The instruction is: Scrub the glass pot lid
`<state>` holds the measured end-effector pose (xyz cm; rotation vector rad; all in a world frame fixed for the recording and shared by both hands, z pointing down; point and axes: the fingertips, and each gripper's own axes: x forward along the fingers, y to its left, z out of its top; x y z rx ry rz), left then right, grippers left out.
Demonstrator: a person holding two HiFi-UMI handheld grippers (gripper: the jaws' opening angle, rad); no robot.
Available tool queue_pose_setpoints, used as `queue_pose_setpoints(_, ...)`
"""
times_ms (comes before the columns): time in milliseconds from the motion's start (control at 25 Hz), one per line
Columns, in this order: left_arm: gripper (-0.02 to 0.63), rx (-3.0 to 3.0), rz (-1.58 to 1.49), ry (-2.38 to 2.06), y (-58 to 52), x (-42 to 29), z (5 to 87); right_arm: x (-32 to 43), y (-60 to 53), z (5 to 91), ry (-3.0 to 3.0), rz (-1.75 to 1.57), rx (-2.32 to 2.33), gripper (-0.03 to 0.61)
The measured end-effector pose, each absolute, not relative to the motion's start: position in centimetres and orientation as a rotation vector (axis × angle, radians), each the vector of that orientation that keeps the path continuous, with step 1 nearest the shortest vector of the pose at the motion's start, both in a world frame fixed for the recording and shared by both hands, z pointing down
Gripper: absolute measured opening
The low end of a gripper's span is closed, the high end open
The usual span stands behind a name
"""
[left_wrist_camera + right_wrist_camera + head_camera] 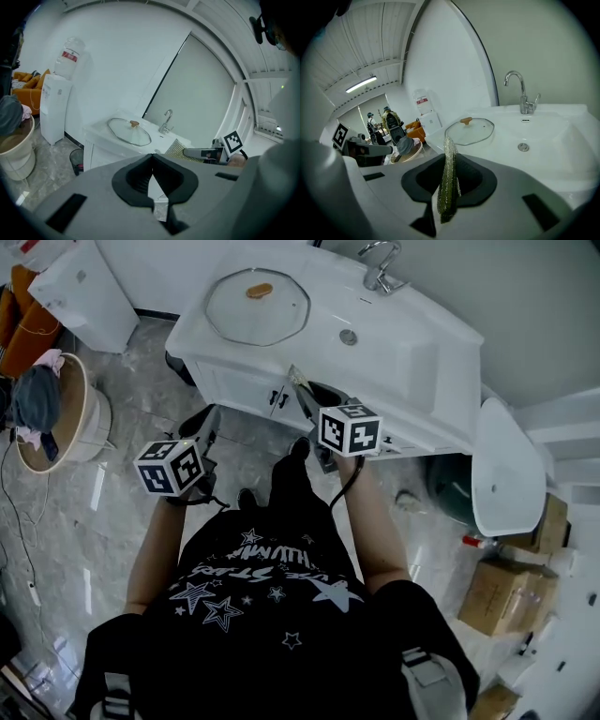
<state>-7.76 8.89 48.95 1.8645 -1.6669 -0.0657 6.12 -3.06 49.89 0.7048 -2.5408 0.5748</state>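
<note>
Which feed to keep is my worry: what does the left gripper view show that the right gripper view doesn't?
Only the left gripper view: the right hand-held gripper, a black waste bin, its own jaws shut on nothing. Only the right gripper view: the left hand-held gripper, people far behind, a ceiling light. Both: the glass pot lid, the faucet, the scrub cloth.

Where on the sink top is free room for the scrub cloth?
The basin around the drain, right of the glass lid and in front of the faucet, is bare for the scrub cloth. The lid fills the left end.
</note>
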Motion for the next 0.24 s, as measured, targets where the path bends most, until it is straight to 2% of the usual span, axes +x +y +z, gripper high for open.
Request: queue_pose_setpoints(240, 0.008, 1.902, -0.038, -1.685, 8.25, -7.2, 48.71, 7.41, -3.16, 50.23, -2.542, 0.596, 0.733, 0.071)
